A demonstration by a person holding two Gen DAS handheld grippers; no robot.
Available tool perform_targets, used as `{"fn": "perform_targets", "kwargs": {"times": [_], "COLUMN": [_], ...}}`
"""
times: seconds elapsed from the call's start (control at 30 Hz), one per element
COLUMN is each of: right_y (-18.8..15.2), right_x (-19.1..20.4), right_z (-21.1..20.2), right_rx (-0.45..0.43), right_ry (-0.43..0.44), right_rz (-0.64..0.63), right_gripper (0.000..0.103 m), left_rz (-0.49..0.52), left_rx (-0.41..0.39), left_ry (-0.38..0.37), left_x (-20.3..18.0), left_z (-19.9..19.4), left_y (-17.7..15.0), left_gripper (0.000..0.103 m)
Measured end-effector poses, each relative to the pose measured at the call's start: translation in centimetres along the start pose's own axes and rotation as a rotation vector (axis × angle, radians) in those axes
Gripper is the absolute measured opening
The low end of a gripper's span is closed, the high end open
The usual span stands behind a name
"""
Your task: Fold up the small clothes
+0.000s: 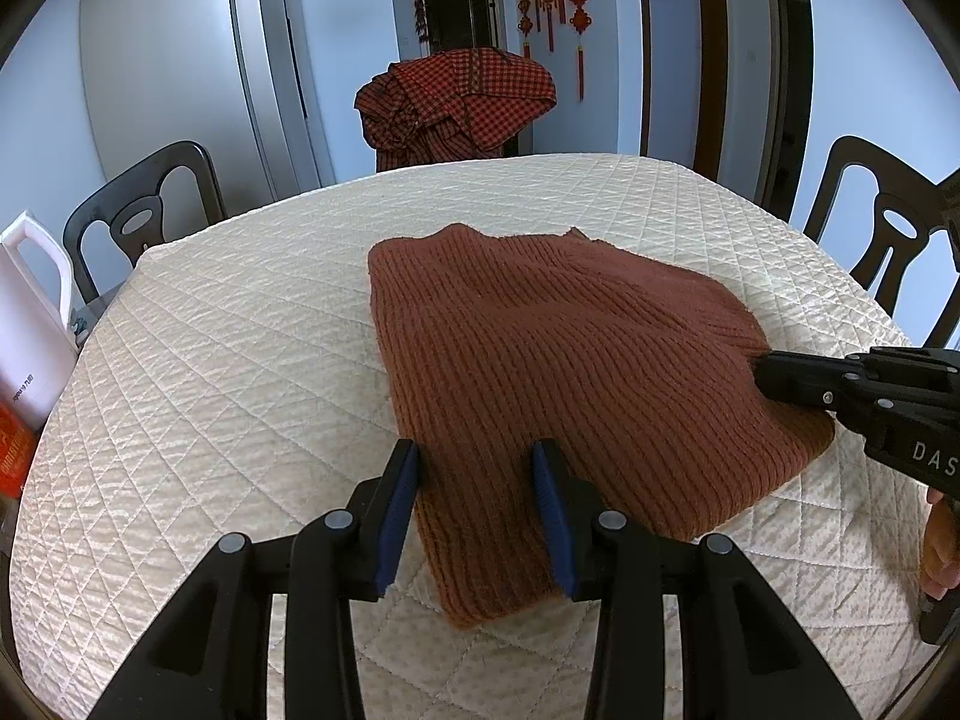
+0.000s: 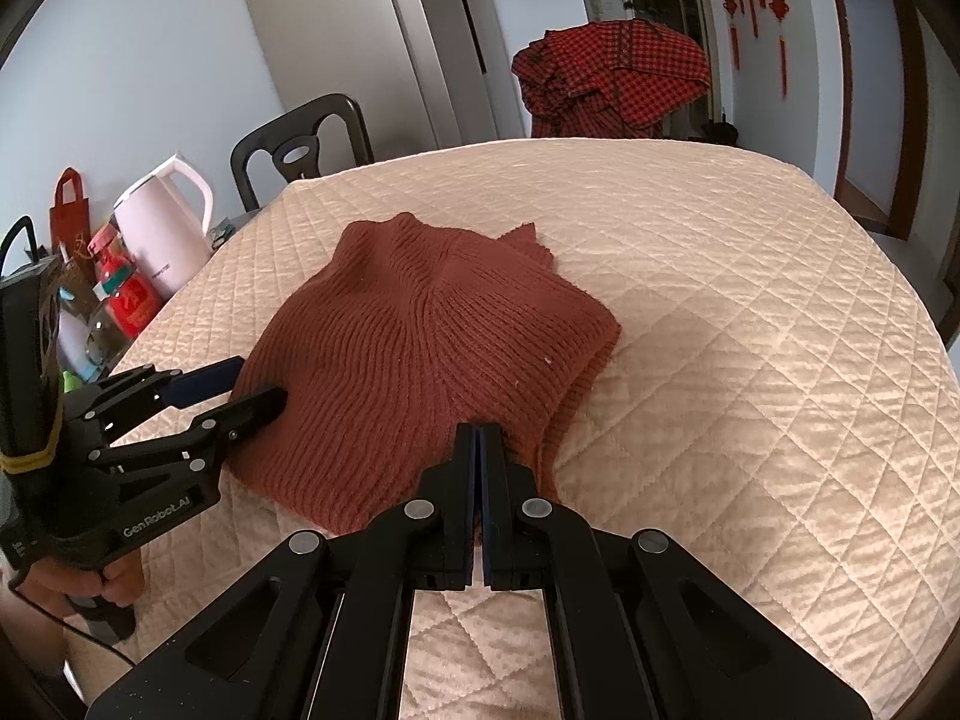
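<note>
Sweater (image 2: 432,360), rust-brown ribbed knit, folded into a thick bundle near the middle of the desk (image 2: 750,300), nearer the front edge. Desk covered in cream quilted cloth, diamond-stitched, slightly glossy. Behind it 2 dark chairs, 1 draped in red checked fabric (image 1: 462,102); off the left edge a pale pink kettle (image 2: 165,222), smooth plastic. Right gripper (image 2: 478,438) closed flat, pads together, pinching the near hem of the knit so that ribs fan out from the pinch. Left gripper (image 1: 477,462) partly open, blue pads straddling the near left corner of the bundle, fabric between them; hard to tell whether the pads actually press on it. Probably mid-fold or squaring up the bundle. Best done by keeping the pinch low and shallow, closing the left side on all layers at once, then moving both ends together so the soft, stretchy knit neither sags in the middle nor drags the quilt.
</note>
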State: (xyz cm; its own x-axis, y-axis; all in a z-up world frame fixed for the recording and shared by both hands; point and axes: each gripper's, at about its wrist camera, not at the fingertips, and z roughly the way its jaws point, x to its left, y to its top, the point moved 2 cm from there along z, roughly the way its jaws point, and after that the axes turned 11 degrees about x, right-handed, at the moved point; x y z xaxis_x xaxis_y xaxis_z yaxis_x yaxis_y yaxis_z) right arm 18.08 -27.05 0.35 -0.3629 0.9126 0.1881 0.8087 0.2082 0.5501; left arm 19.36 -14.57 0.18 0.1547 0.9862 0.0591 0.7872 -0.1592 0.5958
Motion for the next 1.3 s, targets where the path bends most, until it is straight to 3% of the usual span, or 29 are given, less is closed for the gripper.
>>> {"fn": "perform_targets", "kwargs": {"times": [0.3,0.4,0.47,0.57,0.8,0.87,0.97,1.13,1.3], "right_y": [1.7,1.8,1.8,2.0,4.6,5.2,5.4,5.8,8.1], "right_x": [0.7,0.0,-0.9,-1.6,-1.3,-1.6,-3.2,-3.8,-2.3], "right_z": [-0.4,1.6,1.5,0.9,1.0,2.4,3.7,2.7,3.6], "right_rx": [-0.043,-0.005,-0.013,-0.017,-0.039,-0.001,0.015,-0.001,-0.002], "right_ry": [-0.016,-0.056,-0.018,-0.034,-0.009,-0.010,-0.031,-0.011,0.006], "right_rz": [0.002,0.004,0.040,0.063,0.059,0.063,0.089,0.116,0.061], "right_gripper": [0.001,0.000,0.000,0.000,0.000,0.000,0.000,0.000,0.000], "left_rz": [-0.001,-0.024,-0.037,-0.068,-0.024,-0.025,-0.047,-0.071,-0.031], "left_rx": [0.000,-0.001,0.002,-0.029,-0.089,-0.068,0.028,0.008,-0.028], "left_ry": [0.002,-0.034,-0.069,-0.106,-0.102,-0.101,-0.116,-0.169,-0.121], "left_x": [0.1,0.7,1.3,2.2,1.8,1.9,2.6,3.6,3.6], "left_z": [0.0,-0.2,-0.4,-1.3,-1.5,0.0,3.4,2.8,3.0], "left_y": [-0.1,-0.1,-0.3,0.0,4.5,5.3,5.2,5.2,8.3], "left_gripper": [0.043,0.043,0.043,0.043,0.043,0.043,0.046,0.046,0.046]}}
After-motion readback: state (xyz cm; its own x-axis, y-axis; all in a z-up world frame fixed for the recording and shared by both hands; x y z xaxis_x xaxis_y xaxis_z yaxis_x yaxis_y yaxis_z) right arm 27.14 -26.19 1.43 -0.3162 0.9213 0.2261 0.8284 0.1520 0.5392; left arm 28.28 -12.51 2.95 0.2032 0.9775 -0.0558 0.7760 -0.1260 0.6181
